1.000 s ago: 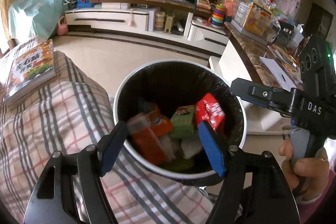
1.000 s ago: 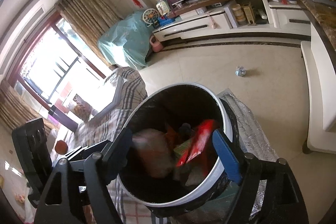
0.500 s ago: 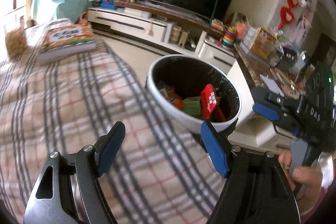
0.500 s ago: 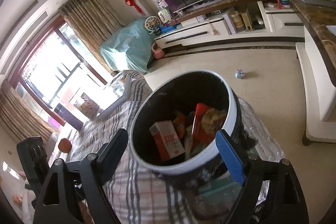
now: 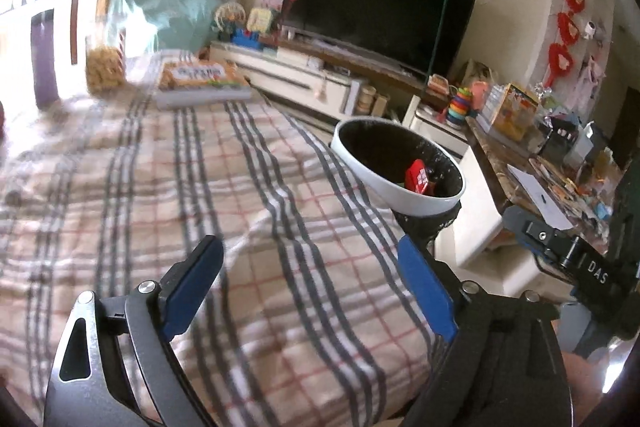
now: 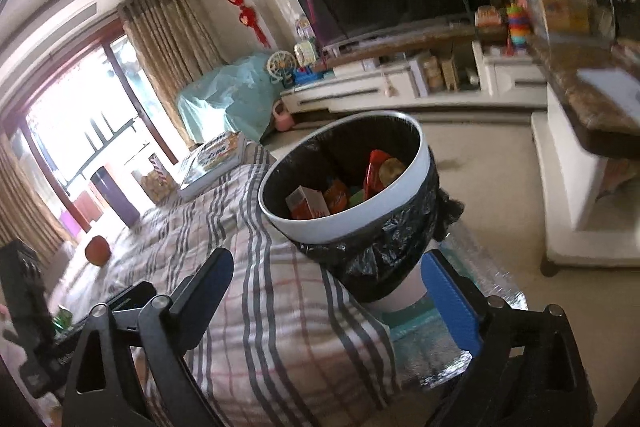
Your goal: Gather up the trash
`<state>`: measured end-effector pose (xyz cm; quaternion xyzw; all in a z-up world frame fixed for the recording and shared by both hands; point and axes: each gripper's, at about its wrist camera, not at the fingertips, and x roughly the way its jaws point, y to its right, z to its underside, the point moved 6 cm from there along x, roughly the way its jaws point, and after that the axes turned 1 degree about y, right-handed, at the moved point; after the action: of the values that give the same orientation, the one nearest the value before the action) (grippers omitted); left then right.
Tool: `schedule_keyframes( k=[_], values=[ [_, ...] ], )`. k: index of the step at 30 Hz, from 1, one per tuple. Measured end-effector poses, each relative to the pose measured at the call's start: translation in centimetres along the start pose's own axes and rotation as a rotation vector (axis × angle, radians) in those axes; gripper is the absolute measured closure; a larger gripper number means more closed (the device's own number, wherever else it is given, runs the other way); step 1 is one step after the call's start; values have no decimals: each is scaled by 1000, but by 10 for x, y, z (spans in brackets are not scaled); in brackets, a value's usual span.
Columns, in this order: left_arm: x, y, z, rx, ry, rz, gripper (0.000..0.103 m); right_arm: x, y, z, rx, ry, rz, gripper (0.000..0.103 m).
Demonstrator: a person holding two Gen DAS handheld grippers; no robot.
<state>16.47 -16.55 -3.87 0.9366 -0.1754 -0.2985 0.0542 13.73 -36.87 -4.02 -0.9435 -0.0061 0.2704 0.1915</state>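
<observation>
A white trash bin (image 5: 404, 197) with a black liner stands at the right edge of a plaid-covered surface (image 5: 168, 195). It also shows in the right wrist view (image 6: 360, 215), holding several wrappers and cartons, among them a red packet (image 6: 374, 171) and an orange carton (image 6: 310, 203). My left gripper (image 5: 310, 291) is open and empty above the plaid cloth, back from the bin. My right gripper (image 6: 332, 291) is open and empty, low beside the bin. The right gripper body (image 5: 576, 263) shows at the right of the left wrist view.
A large book (image 5: 200, 83) and a jar of snacks (image 5: 104, 71) lie at the far end of the cloth. An orange fruit (image 6: 97, 249) sits on it to the left. A TV (image 5: 376, 23), low cabinet and a cluttered marble counter (image 5: 560, 171) stand beyond.
Both grippers have pulled back and away from the bin, both staying open. A carton dropped into the bin a second ago and now lies there.
</observation>
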Motion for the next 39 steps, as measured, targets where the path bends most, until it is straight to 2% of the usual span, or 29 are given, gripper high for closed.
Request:
schedule_keyframes(
  k=[5, 8, 11, 17, 22, 39],
  values=[
    [-35, 3, -9, 40, 130, -68, 0, -26, -22, -3, -125, 102, 34, 3],
    [-53, 3, -11, 60, 203, -128, 0, -45, -34, -10, -193, 196, 74, 0],
    [-60, -2, -10, 72, 235, -188, 0, -56, -40, -10, -214, 261, 100, 0],
    [-66, -6, 5, 78, 271, -221, 0, -50, -33, 7, -196, 255, 115, 0],
    [-61, -6, 16, 106, 257, -250, 0, -49, -32, 21, -196, 256, 126, 0],
    [-68, -5, 24, 112, 275, -257, 0, -56, -32, 26, -226, 298, 164, 0]
  ],
)
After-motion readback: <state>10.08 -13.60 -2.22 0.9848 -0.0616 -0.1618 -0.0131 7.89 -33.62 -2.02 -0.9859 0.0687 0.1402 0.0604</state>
